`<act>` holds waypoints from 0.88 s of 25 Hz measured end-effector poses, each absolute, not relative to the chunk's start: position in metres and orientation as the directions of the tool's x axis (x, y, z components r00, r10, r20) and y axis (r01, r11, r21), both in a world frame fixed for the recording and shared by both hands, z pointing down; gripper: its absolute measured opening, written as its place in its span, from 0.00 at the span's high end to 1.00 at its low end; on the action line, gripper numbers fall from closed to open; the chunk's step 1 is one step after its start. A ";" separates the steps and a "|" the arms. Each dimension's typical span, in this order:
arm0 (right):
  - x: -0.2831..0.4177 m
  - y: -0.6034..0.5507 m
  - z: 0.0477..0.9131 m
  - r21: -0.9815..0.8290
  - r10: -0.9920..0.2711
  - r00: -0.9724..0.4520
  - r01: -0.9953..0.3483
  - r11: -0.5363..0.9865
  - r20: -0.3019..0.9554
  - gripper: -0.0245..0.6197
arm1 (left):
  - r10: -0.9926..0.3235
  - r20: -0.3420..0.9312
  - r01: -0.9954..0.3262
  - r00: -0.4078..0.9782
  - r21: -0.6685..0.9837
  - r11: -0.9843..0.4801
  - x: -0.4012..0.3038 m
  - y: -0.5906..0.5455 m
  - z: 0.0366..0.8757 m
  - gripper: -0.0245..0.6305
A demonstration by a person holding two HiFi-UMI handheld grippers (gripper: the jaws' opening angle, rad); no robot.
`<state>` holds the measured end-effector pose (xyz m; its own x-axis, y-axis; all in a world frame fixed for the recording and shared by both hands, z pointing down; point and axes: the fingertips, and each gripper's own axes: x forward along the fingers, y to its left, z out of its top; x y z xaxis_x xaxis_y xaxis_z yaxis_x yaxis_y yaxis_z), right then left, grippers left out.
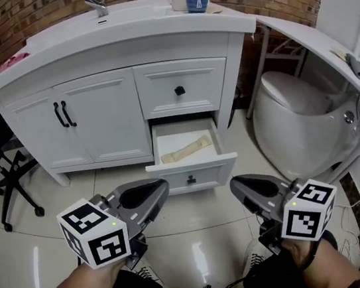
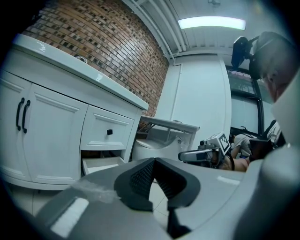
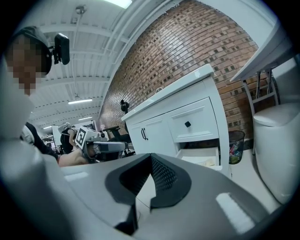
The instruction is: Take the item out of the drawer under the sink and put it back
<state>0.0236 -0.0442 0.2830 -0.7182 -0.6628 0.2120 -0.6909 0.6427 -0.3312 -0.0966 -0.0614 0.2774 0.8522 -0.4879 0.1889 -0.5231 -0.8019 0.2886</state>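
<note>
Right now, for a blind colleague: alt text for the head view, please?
A white sink cabinet has its lower drawer pulled open, with a pale flat item lying inside. The left gripper and right gripper, both shut and empty, are held before it.

The floor (image 1: 36,215) under you is glossy tile that mirrors the lights. Ahead, the vanity (image 1: 102,118) looks like smooth white-painted wood with a soft sheen; its countertop (image 1: 135,26) is glossier and its handles (image 1: 64,114) are matt black. The faucet (image 1: 97,3) at the far edge shines like polished metal. The brick wall (image 1: 33,11) behind is rough and matt. The item (image 1: 186,150) in the low drawer (image 1: 194,170) looks like pale, matt wood. On the right, the toilet (image 1: 296,116) is glossy white. Your left gripper (image 1: 163,186) and right gripper (image 1: 235,184) are smooth matt grey plastic, with black ribbed pads (image 2: 140,180).
</note>
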 end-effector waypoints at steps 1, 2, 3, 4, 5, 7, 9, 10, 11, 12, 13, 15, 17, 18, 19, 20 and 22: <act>0.025 -0.045 0.285 -0.337 -0.660 -0.719 -0.690 0.641 0.217 0.95 | -0.486 0.190 -0.521 0.853 0.291 -0.802 -0.096 -0.062 0.278 0.95; 0.025 -0.046 0.287 -0.342 -0.657 -0.721 -0.688 0.640 0.221 0.95 | -0.484 0.191 -0.520 0.854 0.294 -0.802 -0.097 -0.062 0.278 0.95; 0.026 -0.046 0.288 -0.346 -0.654 -0.722 -0.687 0.639 0.224 0.95 | -0.483 0.191 -0.520 0.854 0.295 -0.802 -0.097 -0.062 0.278 0.95; 0.026 -0.046 0.289 -0.348 -0.653 -0.723 -0.686 0.639 0.225 0.95 | -0.483 0.191 -0.520 0.854 0.295 -0.802 -0.098 -0.062 0.278 0.95; 0.026 -0.046 0.288 -0.349 -0.653 -0.724 -0.685 0.640 0.223 0.95 | -0.484 0.191 -0.521 0.854 0.294 -0.802 -0.099 -0.062 0.277 0.95; 0.025 -0.046 0.285 -0.348 -0.652 -0.727 -0.681 0.644 0.215 0.95 | -0.488 0.192 -0.524 0.852 0.291 -0.801 -0.100 -0.063 0.277 0.95; 0.022 -0.046 0.283 -0.344 -0.649 -0.732 -0.676 0.651 0.209 0.95 | -0.489 0.195 -0.526 0.850 0.290 -0.799 -0.100 -0.063 0.278 0.95; 0.020 -0.045 0.282 -0.342 -0.646 -0.734 -0.673 0.655 0.208 0.95 | -0.489 0.197 -0.527 0.850 0.290 -0.799 -0.100 -0.063 0.278 0.95; 0.018 -0.045 0.281 -0.340 -0.643 -0.737 -0.671 0.659 0.209 0.95 | -0.488 0.199 -0.527 0.850 0.290 -0.799 -0.100 -0.062 0.279 0.95; 0.017 -0.045 0.281 -0.339 -0.640 -0.739 -0.669 0.661 0.210 0.95 | -0.487 0.201 -0.527 0.850 0.291 -0.799 -0.100 -0.062 0.279 0.95; 0.016 -0.044 0.282 -0.338 -0.639 -0.740 -0.668 0.662 0.212 0.95 | -0.486 0.201 -0.526 0.850 0.290 -0.800 -0.099 -0.061 0.279 0.95; 0.015 -0.044 0.282 -0.338 -0.637 -0.741 -0.667 0.664 0.212 0.95 | -0.486 0.201 -0.525 0.851 0.288 -0.801 -0.099 -0.061 0.279 0.95; 0.015 -0.044 0.282 -0.338 -0.638 -0.741 -0.668 0.663 0.210 0.95 | -0.488 0.201 -0.527 0.849 0.286 -0.800 -0.100 -0.061 0.279 0.95; 0.016 -0.044 0.282 -0.338 -0.639 -0.740 -0.668 0.663 0.210 0.95 | -0.490 0.200 -0.529 0.849 0.286 -0.799 -0.100 -0.062 0.279 0.95; 0.016 -0.045 0.282 -0.337 -0.640 -0.739 -0.669 0.662 0.210 0.95 | -0.491 0.200 -0.530 0.848 0.286 -0.798 -0.101 -0.062 0.279 0.95; 0.016 -0.044 0.282 -0.337 -0.641 -0.739 -0.670 0.662 0.210 0.95 | -0.492 0.199 -0.530 0.848 0.287 -0.798 -0.101 -0.062 0.279 0.95; 0.016 -0.044 0.282 -0.336 -0.641 -0.738 -0.670 0.662 0.210 0.95 | -0.492 0.199 -0.530 0.848 0.286 -0.798 -0.101 -0.062 0.279 0.95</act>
